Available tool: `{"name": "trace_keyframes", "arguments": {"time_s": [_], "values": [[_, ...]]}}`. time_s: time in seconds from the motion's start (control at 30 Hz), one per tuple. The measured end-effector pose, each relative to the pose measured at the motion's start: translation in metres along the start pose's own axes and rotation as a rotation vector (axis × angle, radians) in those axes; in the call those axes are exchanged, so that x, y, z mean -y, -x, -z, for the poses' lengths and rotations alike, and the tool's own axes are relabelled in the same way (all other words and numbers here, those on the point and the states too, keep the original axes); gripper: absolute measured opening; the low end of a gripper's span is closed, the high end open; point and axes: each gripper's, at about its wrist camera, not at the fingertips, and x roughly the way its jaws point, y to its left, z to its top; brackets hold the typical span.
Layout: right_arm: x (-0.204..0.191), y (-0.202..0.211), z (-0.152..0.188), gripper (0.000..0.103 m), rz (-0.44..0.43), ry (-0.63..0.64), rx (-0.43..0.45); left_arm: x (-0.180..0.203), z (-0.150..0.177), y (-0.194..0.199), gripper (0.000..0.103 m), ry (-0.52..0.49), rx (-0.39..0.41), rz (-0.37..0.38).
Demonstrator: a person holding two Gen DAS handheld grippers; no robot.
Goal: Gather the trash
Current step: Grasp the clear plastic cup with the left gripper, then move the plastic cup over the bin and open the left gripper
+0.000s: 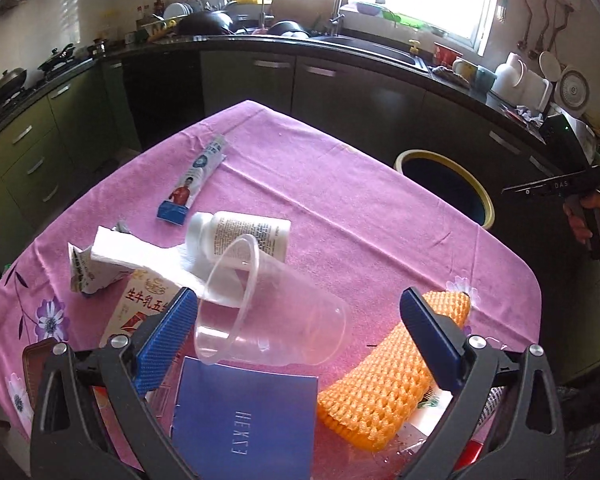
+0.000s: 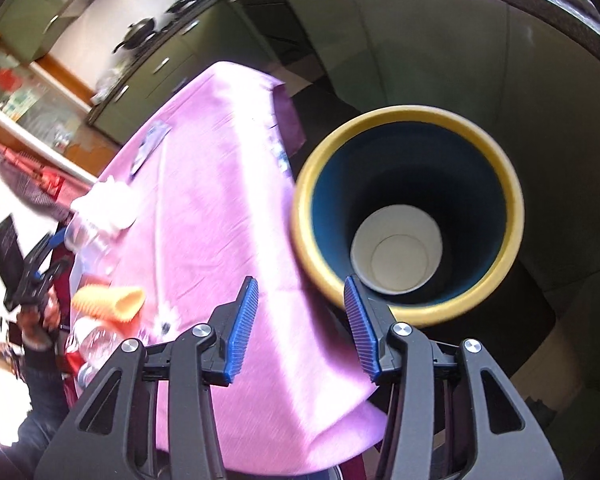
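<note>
My left gripper [image 1: 298, 304] is open above the pink tablecloth [image 1: 340, 208]. A clear plastic cup [image 1: 268, 312] lies on its side between the fingers, untouched. A white bottle [image 1: 240, 236], a white tissue [image 1: 140, 256], a toothpaste box [image 1: 194, 180], a torn wrapper [image 1: 84, 268] and an orange foam net [image 1: 392, 368] lie around it. My right gripper [image 2: 300, 296] is open and empty, at the table edge next to the yellow-rimmed bin [image 2: 500, 184]. A white paper cup [image 2: 396, 256] lies inside the bin. The bin [image 1: 444, 184] also shows at the table's right edge.
A blue booklet [image 1: 244, 420] and a milk carton [image 1: 140, 304] lie near my left fingers. Dark kitchen cabinets [image 1: 340, 92] and a cluttered counter curve behind the table. The right gripper [image 1: 556, 192] shows at the far right, past the bin.
</note>
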Motion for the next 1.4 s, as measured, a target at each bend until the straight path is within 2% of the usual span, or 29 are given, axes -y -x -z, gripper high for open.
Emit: {"name": "trace_keyframes", "arguments": {"time_s": [0.07, 0.27, 0.47, 0.53, 0.6, 0.83, 1.13, 1.23, 1.4], "values": [[-0.008, 0.002, 0.009, 0.046, -0.01, 0.008, 0.0, 0.0, 0.0, -0.003, 0.093, 0.006, -0.017, 0.036], [-0.016, -0.006, 0.015, 0.046, -0.029, 0.012, -0.008, -0.004, 0.001, -0.004, 0.069, 0.025, -0.051, 0.091], [-0.01, -0.012, 0.016, 0.046, -0.039, 0.006, -0.014, 0.005, 0.001, -0.002, 0.033, 0.005, -0.069, 0.09], [-0.007, -0.013, 0.018, 0.046, -0.043, 0.003, -0.013, 0.009, 0.0, 0.0, 0.014, 0.0, -0.065, 0.085], [-0.004, -0.013, 0.018, 0.046, -0.048, 0.0, -0.014, 0.014, -0.001, 0.003, 0.007, -0.008, -0.056, 0.089], [0.002, -0.015, 0.019, 0.046, -0.075, -0.004, -0.002, 0.024, -0.008, 0.013, 0.005, -0.031, -0.027, 0.039], [0.004, 0.001, 0.029, 0.046, -0.114, -0.003, 0.073, 0.059, -0.034, 0.036, 0.005, -0.051, 0.026, 0.001], [0.007, 0.015, 0.04, 0.046, -0.108, 0.001, 0.124, 0.085, -0.051, 0.044, 0.005, -0.083, 0.056, 0.021], [0.023, 0.038, 0.06, 0.047, -0.07, -0.017, 0.204, 0.136, -0.089, 0.04, 0.005, -0.131, 0.063, 0.12]]}}
